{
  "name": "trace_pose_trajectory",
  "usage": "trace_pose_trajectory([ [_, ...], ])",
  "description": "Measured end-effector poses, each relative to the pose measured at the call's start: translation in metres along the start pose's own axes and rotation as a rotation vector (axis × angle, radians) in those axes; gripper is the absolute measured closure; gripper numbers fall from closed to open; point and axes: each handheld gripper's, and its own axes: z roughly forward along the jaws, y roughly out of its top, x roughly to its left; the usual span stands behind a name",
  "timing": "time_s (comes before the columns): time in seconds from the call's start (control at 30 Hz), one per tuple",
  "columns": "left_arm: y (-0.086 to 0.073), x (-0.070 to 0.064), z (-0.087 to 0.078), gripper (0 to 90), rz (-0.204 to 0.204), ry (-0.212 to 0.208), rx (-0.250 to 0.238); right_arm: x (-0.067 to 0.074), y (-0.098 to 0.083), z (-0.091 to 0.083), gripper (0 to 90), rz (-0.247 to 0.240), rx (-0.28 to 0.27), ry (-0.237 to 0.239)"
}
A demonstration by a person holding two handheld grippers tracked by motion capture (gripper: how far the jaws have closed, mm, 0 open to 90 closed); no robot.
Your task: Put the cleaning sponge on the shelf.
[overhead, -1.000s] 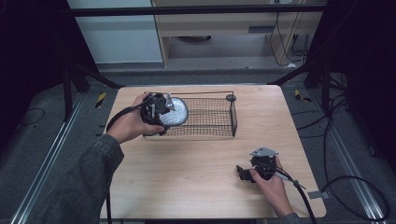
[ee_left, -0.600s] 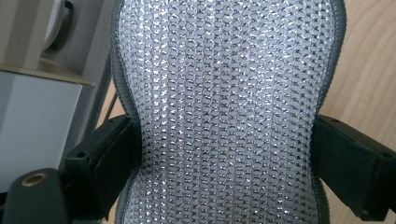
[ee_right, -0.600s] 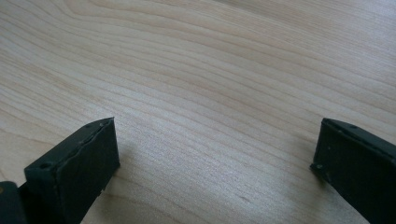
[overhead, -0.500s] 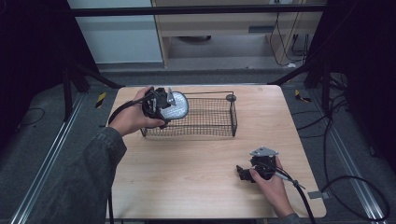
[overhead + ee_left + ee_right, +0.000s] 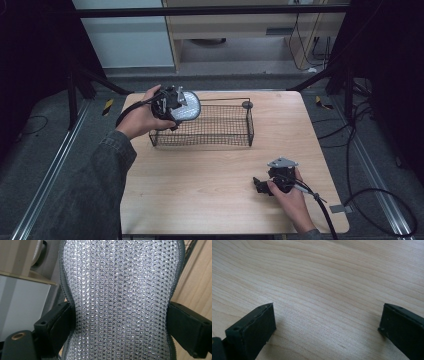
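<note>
Left gripper [image 5: 176, 106], held over the near-left corner of the wire basket [image 5: 235, 131], has its jaws closed on the waist of a silver mesh pad [image 5: 187, 107]; in the left gripper view both black jaws press in at the pad's narrowed middle [image 5: 120, 302], w/ the woven face upright betw. them. Right gripper [image 5: 261, 186] rests low on the table [image 5: 200, 180] near the front-right, well apart from the basket, jaws spread wide w/ nothing betw. them; right gripper view shows bare wood grain [image 5: 324, 290] under the gap. Step in hand, as judged: lowering the pad into the basket. To do it well: bring the pad clear of the top rim before descending, keep it centred over the open bay, not over the wire edge, and release only once it sits low, since a light, springy pad prob. bounces or catches on wire. Materials: pad is a glinting knit of silver loops w/ a grey stitched border, hourglass outline, soft enough to pinch in at the grip. Basket is thin black wire grid, rectangular, open-topped, w/ a small round knob [image 5: 247, 104] at its far-right corner. Table is pale laminate, smooth, matte.
</note>
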Motion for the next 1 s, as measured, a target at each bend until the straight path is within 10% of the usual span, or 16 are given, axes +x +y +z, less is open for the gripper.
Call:
trace_pose_trajectory([
  [1.0,0.002,0.006,0.020,10.7,0.044,0.030,0.003,0.000,0.000,0.000,0.5,-0.001,0.001,0.004],
])
